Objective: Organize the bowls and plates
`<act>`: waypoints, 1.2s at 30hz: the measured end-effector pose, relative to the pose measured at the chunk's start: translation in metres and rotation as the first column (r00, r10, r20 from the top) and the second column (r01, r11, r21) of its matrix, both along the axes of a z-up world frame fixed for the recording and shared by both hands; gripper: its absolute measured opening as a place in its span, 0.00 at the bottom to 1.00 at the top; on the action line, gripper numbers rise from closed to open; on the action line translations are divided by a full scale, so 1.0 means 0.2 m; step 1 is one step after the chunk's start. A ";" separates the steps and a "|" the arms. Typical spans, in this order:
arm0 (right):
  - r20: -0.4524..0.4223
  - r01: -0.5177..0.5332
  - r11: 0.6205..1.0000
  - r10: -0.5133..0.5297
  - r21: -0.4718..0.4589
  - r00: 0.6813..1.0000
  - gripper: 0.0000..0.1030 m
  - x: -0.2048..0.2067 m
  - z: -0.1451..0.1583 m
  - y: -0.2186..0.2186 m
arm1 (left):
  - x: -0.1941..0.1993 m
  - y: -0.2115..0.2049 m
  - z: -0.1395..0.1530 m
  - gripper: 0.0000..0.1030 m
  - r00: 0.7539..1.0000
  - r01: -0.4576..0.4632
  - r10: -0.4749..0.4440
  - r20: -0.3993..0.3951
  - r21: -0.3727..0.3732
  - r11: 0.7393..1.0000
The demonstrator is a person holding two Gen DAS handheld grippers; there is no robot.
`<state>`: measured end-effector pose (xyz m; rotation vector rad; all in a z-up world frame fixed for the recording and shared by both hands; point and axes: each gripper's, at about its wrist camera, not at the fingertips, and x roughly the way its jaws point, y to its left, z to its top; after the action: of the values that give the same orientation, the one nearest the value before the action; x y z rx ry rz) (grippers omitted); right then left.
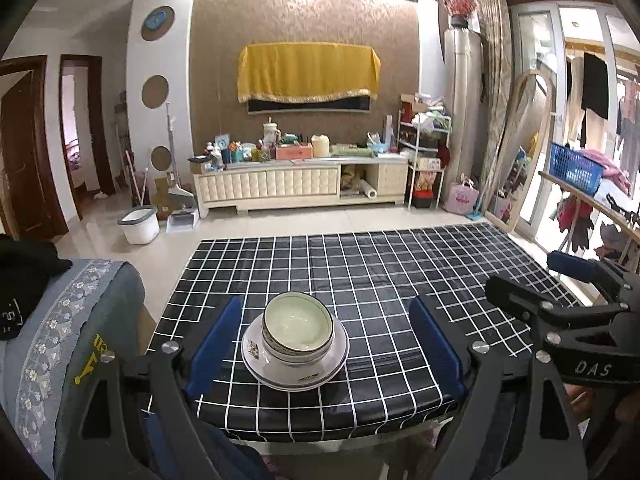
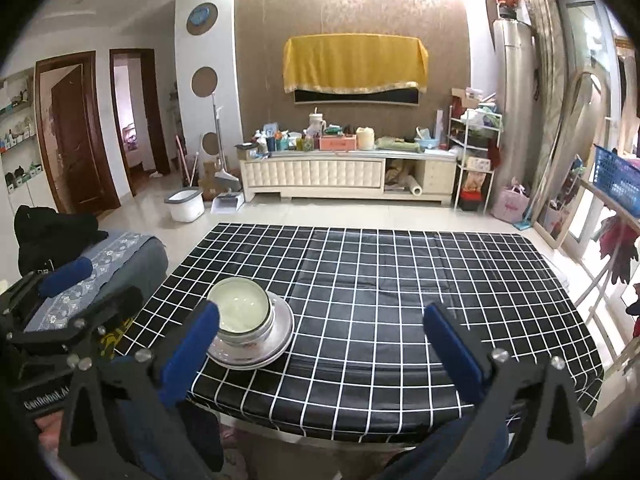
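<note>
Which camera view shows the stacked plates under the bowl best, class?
The left wrist view: the plates sit centred between open fingers, rim visible nearly all round beneath the bowl. In the right wrist view, the plates lie off to the left, partly hidden behind a blue finger pad.

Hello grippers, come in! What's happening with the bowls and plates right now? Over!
Left gripper open, empty. Right gripper open, empty. Bowls stacked on plates near table front edge. Nothing in the way.
</note>
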<state>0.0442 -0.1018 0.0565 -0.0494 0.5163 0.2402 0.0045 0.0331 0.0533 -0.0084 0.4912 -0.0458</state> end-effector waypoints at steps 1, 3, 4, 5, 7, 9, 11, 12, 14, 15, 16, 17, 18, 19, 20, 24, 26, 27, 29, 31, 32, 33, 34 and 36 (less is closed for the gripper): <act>0.000 0.005 1.000 -0.005 -0.001 1.000 1.00 -0.01 0.00 0.00 | -0.02 0.00 0.00 0.83 1.000 -0.003 0.003 0.006 -0.003 1.000; 0.005 0.009 1.000 -0.009 -0.007 1.000 1.00 -0.04 0.00 -0.01 | -0.05 0.01 0.01 0.83 1.000 -0.023 0.023 0.015 -0.006 1.000; 0.010 0.013 1.000 -0.013 -0.017 1.000 1.00 -0.05 -0.01 -0.01 | -0.05 0.01 0.01 0.83 1.000 -0.025 0.025 0.012 -0.004 1.000; 0.019 0.014 1.000 -0.013 -0.020 1.000 1.00 -0.07 0.00 -0.01 | -0.06 0.00 0.01 0.83 1.000 -0.019 0.019 0.006 -0.001 1.000; 0.040 0.021 0.999 -0.020 -0.031 0.999 1.00 -0.10 0.00 -0.01 | -0.08 0.00 0.01 0.83 1.000 -0.015 0.015 0.009 0.000 1.000; 0.054 0.027 0.999 -0.025 -0.042 0.998 1.00 -0.13 0.00 -0.01 | -0.11 0.00 0.00 0.83 0.999 -0.022 0.022 0.023 -0.003 1.000; 0.060 0.026 0.999 -0.023 -0.043 0.998 1.00 -0.15 0.00 -0.01 | -0.14 0.00 0.00 0.83 1.000 -0.020 0.020 0.021 0.001 1.000; 0.065 0.026 0.999 -0.023 -0.044 0.998 1.00 -0.16 0.00 -0.01 | -0.14 0.00 -0.01 0.83 1.000 -0.018 0.017 0.018 0.003 1.000; 0.072 0.026 0.998 -0.022 -0.055 0.997 1.00 -0.18 0.00 0.00 | -0.16 0.00 -0.02 0.83 1.000 -0.017 0.017 0.014 0.006 1.000; 0.072 0.026 0.998 -0.022 -0.057 0.997 1.00 -0.18 0.00 0.00 | -0.17 0.00 -0.02 0.83 1.000 -0.017 0.017 0.013 0.006 1.000; 0.069 0.025 0.998 -0.021 -0.056 0.997 1.00 -0.19 -0.01 0.00 | -0.17 0.00 -0.02 0.83 1.000 -0.017 0.017 0.013 0.005 1.000; 0.066 0.023 0.998 -0.019 -0.053 0.998 1.00 -0.19 -0.01 0.00 | -0.17 0.00 -0.02 0.83 1.000 -0.015 0.015 0.012 0.003 1.000; 0.064 0.023 0.998 -0.020 -0.050 0.998 1.00 -0.19 -0.01 0.00 | -0.18 0.00 -0.02 0.83 1.000 -0.014 0.014 0.008 0.003 1.000; 0.063 0.023 0.999 -0.020 -0.047 0.998 1.00 -0.20 -0.02 0.00 | -0.18 0.00 -0.02 0.83 1.000 -0.012 0.012 0.004 0.002 1.000; 0.066 0.020 0.999 -0.017 -0.043 0.998 1.00 -0.20 -0.01 0.00 | -0.18 0.00 -0.02 0.83 1.000 -0.012 0.012 0.002 0.001 1.000; 0.081 0.021 0.999 -0.018 -0.045 0.997 1.00 -0.23 -0.01 0.00 | -0.19 0.01 -0.03 0.83 1.000 -0.015 0.015 0.000 -0.004 1.000; 0.078 0.023 0.999 -0.020 -0.042 0.997 1.00 -0.23 -0.01 0.00 | -0.19 0.01 -0.03 0.83 1.000 -0.014 0.014 -0.001 -0.004 1.000; 0.075 0.021 0.999 -0.018 -0.040 0.997 1.00 -0.23 -0.01 0.00 | -0.20 0.01 -0.03 0.83 1.000 -0.015 0.015 0.000 -0.005 1.000; 0.068 0.023 0.999 -0.020 -0.043 0.998 1.00 -0.22 -0.02 0.00 | -0.20 0.01 -0.03 0.83 1.000 -0.015 0.015 0.005 -0.002 1.000; 0.064 0.022 0.999 -0.019 -0.048 0.998 1.00 -0.23 -0.02 0.00 | -0.20 0.01 -0.03 0.83 1.000 -0.014 0.014 0.009 0.007 1.000; 0.063 0.021 0.999 -0.018 -0.050 0.998 1.00 -0.23 -0.02 0.00 | -0.20 0.00 -0.04 0.83 1.000 -0.013 0.013 0.009 0.012 1.000; 0.063 0.019 0.998 -0.016 -0.052 0.998 1.00 -0.23 -0.02 0.01 | -0.20 0.00 -0.04 0.83 1.000 -0.013 0.012 0.008 0.015 1.000; 0.061 0.019 0.998 -0.016 -0.053 0.998 1.00 -0.23 -0.02 0.01 | -0.20 0.00 -0.04 0.83 1.000 -0.012 0.012 0.007 0.014 1.000; 0.062 0.019 0.998 -0.015 -0.055 0.998 1.00 -0.23 -0.02 0.01 | -0.21 0.01 -0.04 0.83 1.000 -0.013 0.013 0.006 0.009 1.000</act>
<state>-0.0017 -0.0995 0.0524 -0.1056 0.4622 0.2072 -0.0365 0.0346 0.0444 -0.0024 0.4856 -0.0306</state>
